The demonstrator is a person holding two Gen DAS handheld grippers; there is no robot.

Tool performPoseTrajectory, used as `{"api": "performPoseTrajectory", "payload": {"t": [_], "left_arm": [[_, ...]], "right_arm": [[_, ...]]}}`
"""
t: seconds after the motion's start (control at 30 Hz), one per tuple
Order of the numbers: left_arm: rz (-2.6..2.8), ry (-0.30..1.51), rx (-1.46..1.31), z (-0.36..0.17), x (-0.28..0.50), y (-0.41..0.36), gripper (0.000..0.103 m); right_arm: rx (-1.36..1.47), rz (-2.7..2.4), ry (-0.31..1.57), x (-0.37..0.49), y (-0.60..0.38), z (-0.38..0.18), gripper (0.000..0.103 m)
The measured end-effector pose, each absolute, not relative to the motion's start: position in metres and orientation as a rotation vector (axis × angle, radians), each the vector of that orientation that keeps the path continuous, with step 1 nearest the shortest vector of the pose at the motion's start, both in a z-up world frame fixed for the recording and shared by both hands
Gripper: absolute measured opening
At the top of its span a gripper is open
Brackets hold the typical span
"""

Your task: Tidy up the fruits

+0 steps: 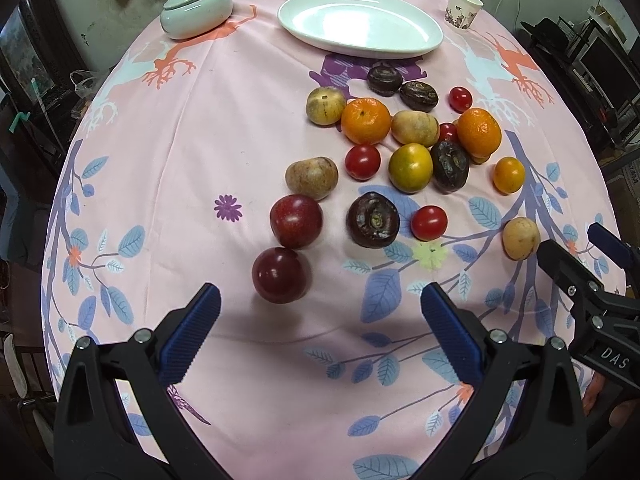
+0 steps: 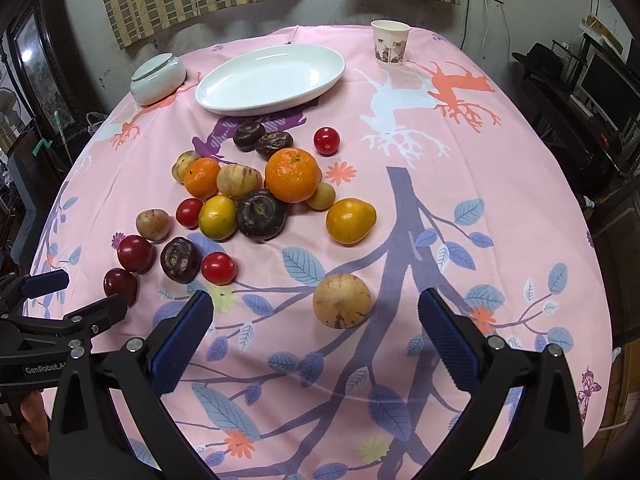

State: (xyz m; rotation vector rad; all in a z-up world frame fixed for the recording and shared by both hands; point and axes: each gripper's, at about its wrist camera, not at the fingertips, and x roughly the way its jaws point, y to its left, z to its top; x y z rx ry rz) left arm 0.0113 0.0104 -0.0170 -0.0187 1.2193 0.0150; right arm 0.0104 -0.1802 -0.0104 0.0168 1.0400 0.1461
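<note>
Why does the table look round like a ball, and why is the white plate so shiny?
In both wrist views the fisheye lens bends the tablecloth into a dome and darkens the corners. The white plate shows soft glare from room light; the left view's plate shines more strongly.

"DAS" on right gripper (image 1: pixel 592 264); "GenRobot.A" on left gripper (image 2: pixel 60 296)

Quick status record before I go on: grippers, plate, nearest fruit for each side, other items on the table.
left gripper: open, holding nothing
right gripper: open, holding nothing
white plate: no fruit on it, far side of table
fruit: all loose on the pink tablecloth
nearest to left: dark red plum
nearest to right: tan round fruit
other items: lidded bowl, paper cup
</note>
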Motion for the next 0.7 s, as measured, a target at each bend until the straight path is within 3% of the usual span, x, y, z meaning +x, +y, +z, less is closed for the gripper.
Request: {"api": "performPoseTrajectory", "payload": {"t": [0.7], "left_arm": [[0.014,1.227,-0.02,-0.0178,0.0117,0.0097,0.101]], "right_arm": [[0.018,0.144,1.055,0.011,-0.1806,-0.0121,0.102]]}}
